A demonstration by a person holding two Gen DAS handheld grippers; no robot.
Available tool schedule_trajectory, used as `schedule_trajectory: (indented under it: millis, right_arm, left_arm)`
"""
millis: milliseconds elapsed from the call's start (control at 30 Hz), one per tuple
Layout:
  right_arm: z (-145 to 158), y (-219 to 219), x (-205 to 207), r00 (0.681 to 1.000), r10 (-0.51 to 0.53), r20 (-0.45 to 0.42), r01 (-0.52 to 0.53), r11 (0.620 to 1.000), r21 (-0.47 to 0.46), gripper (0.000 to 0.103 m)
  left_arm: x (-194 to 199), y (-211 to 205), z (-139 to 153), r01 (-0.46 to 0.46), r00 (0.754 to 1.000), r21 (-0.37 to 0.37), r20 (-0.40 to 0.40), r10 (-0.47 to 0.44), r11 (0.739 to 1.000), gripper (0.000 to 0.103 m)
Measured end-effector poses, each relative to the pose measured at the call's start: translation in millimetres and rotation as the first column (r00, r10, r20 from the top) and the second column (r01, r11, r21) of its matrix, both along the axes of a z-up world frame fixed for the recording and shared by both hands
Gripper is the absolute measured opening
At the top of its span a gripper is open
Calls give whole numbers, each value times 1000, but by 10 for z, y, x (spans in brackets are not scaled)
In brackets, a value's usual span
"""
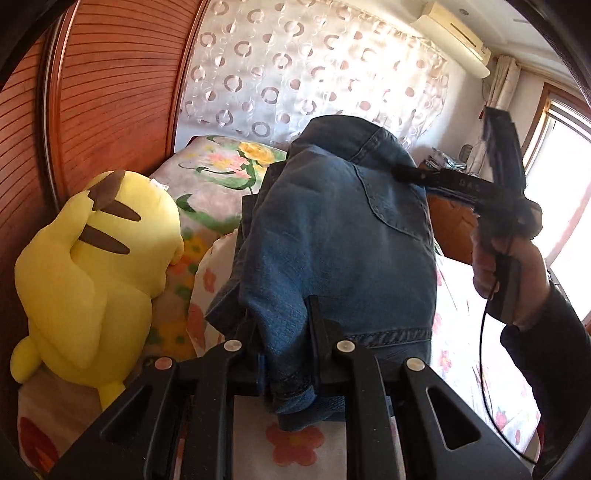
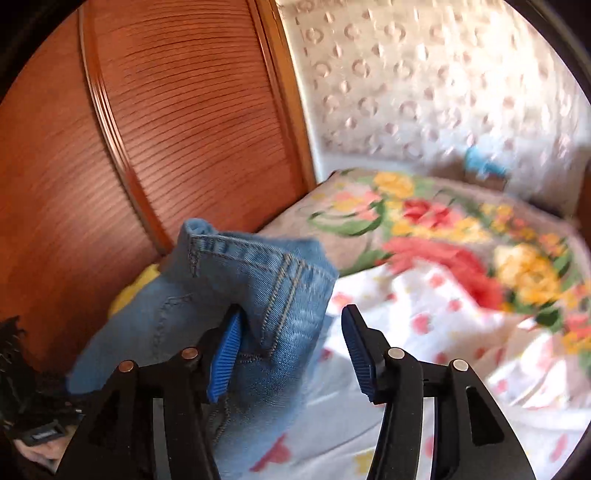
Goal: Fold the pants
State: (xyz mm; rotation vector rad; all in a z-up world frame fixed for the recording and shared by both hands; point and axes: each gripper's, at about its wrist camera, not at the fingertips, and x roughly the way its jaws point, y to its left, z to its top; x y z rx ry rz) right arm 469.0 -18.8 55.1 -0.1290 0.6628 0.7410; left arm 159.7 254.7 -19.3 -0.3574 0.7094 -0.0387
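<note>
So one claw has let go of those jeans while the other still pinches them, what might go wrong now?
The open right gripper no longer presses the blue denim jeans, so that side may slump unevenly. The left gripper alone clamps bunched denim, which could crease the fold. The yellow plush toy sits close beside the jeans and might get nudged.

A home bedroom: floral bedding (image 2: 461, 240), yellow plush toy (image 1: 92, 266), wooden wardrobe (image 1: 118, 85), patterned curtain (image 1: 314, 74), wall air conditioner (image 1: 458, 33)

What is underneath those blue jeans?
Under the jeans lies a white bedsheet with pink flowers. What the sheet looks like directly below the denim is covered. The yellow plush toy sits beside them.
</note>
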Motion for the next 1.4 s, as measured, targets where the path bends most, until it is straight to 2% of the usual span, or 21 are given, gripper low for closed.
schedule_trajectory:
  millis: [100,200,267,300,400,533,700,800,867,933,1033,1167,1267,1400]
  right_arm:
    - [-12,173,-232,997,-35,74,39,998,-51,56]
    - [-166,248,-244,998,-55,14,56,995,-84,55]
    - [-102,205,-305,998,-65,12,65,997,-48,55]
    - [-53,155,-385,998,-62,23,63,998,-26,55]
    - [176,50,-535,996,-63,60,64,998,-7,55]
    - [310,-314,-1013,994,-43,102,40,999,32,55]
    - [293,-742,-1674,986,-51,159,46,998,34,55]
    - [386,-1032,-2208,982,-55,180,49,998,40,57]
    - [422,-1203,-2491,980,-69,187,61,997,46,57]
    - [418,-1331,-2701,978,-82,194,74,996,48,57]
    - [427,-1499,-2970,970,-112,214,104,993,50,57]
    - [444,-1683,-3206,963,-148,224,138,989,59,59]
    - [470,-1827,-3385,957,-178,228,166,984,72,61]
    - [511,-1953,-3617,943,-220,249,204,975,87,67]
  left_arm:
    - [4,-34,-11,7,1000,34,-1,-7,999,18]
    - [-15,-79,8,0,1000,56,4,-1,998,18]
    - [-41,-104,47,-7,1000,69,8,6,998,19]
    - [-63,-123,76,-14,1000,85,11,13,996,21]
    - [-119,-125,131,-46,999,119,11,45,992,36]
    - [-300,-122,299,-81,996,125,42,77,989,49]
    - [-539,-275,529,-102,992,192,99,84,976,55]
    - [-656,-391,651,-114,987,217,133,86,969,59]
    - [-697,-467,714,-105,987,223,146,73,969,69]
    - [-750,-587,782,-87,986,230,160,51,969,69]
    - [-808,-753,858,-68,983,244,181,24,967,81]
    - [-880,-1015,960,-36,978,268,207,-21,963,82]
    - [-923,-1174,1005,-6,975,266,216,-53,964,93]
    - [-1011,-1462,1099,14,967,298,237,-88,954,93]
